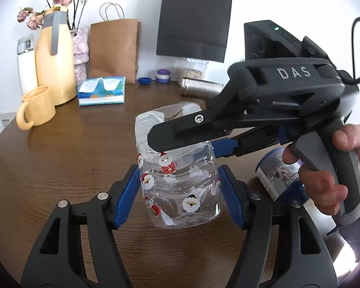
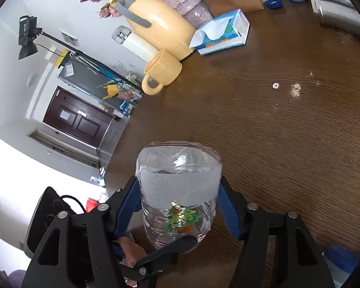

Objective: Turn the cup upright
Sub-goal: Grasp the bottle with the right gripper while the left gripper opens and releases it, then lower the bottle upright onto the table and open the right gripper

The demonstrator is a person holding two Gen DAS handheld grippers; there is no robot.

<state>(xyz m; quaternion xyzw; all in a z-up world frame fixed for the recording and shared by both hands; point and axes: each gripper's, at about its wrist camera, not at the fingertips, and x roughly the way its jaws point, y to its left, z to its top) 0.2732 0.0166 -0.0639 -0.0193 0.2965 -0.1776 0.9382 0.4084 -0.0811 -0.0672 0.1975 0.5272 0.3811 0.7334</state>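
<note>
The cup (image 1: 180, 182) is clear plastic with Santa stickers and a white mesh band round its rim end. It hangs above the brown table, tilted, rim end away from me in the left wrist view. My left gripper (image 1: 180, 189) is shut on its lower body, blue pads on both sides. My right gripper (image 1: 187, 141) comes in from the right and clamps the cup near the white band. In the right wrist view the cup (image 2: 180, 192) fills the space between the right gripper's (image 2: 178, 201) pads, and a left finger (image 2: 165, 252) crosses below it.
A yellow mug (image 1: 37, 108), yellow jug (image 1: 54, 57), white flask (image 1: 25, 64) and tissue pack (image 1: 102, 91) stand at the back left. Brown (image 1: 114, 48) and black (image 1: 194, 21) paper bags, a steel flask (image 1: 201, 87) and a blue can (image 1: 278, 175) are around.
</note>
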